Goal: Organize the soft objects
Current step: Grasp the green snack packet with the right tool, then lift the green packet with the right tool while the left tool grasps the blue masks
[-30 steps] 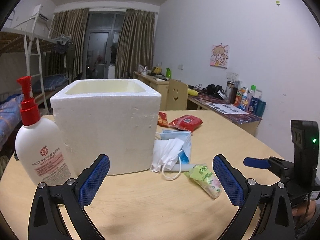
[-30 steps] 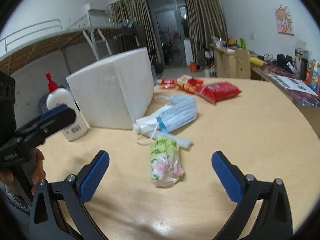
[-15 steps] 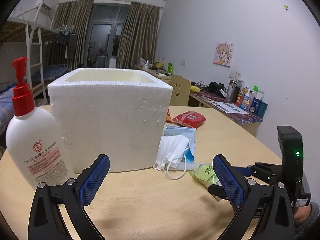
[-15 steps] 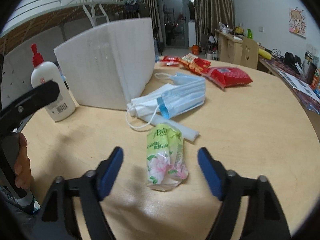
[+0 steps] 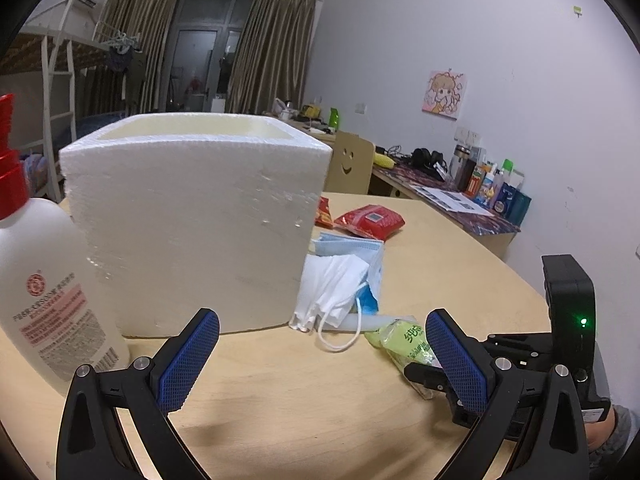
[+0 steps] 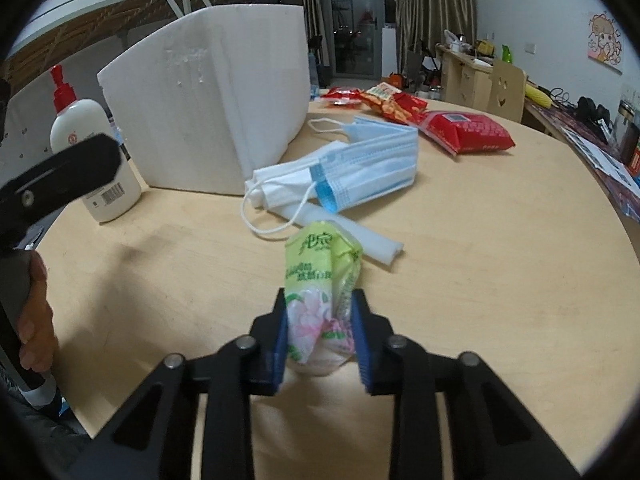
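The right gripper (image 6: 320,320) jaws are closing on the tissue pack (image 6: 320,280) near the foam box (image 6: 208,92); left gripper (image 5: 320,364) jaws are gaping; lifting boxward seems next.

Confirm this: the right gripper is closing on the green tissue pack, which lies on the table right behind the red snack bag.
Not quite. The right gripper is closing on the green tissue pack, pads already squeezing it, but the pack lies on the table just in front of the face masks. The red snack bag is farther back. The right wrist view shows this.

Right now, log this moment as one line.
right gripper: jaws closing on tissue pack | left gripper: open, empty | foam box: upright
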### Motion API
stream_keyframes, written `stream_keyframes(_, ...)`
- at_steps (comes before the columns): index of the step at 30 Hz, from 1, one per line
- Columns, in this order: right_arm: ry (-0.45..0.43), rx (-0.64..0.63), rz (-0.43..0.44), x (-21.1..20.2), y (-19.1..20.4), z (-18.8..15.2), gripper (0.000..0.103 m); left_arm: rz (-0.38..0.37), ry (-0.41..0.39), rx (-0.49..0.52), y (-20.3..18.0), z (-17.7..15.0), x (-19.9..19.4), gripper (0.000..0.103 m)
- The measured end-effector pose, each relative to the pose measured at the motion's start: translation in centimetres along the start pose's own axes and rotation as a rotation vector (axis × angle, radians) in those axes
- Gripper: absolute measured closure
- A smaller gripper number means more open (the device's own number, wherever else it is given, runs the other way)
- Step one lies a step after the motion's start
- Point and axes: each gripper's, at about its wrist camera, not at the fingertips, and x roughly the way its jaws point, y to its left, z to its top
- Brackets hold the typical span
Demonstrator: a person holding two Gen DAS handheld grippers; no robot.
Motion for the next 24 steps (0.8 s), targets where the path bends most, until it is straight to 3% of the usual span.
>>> stream_keyframes(7, -0.051, 0.063, 0.038, -1.1, -1.8, -0.7, 0.076, -0.012, 0.016, 0.046, -1.8, -0.1, 0.5, 0.000)
stream_keyframes(24, -0.163, 0.216, 0.019, -5.0, -7.9, -2.3, 0.076, -0.101, 0.120, 0.082, -7.0, 2.8, 4.5, 0.000)
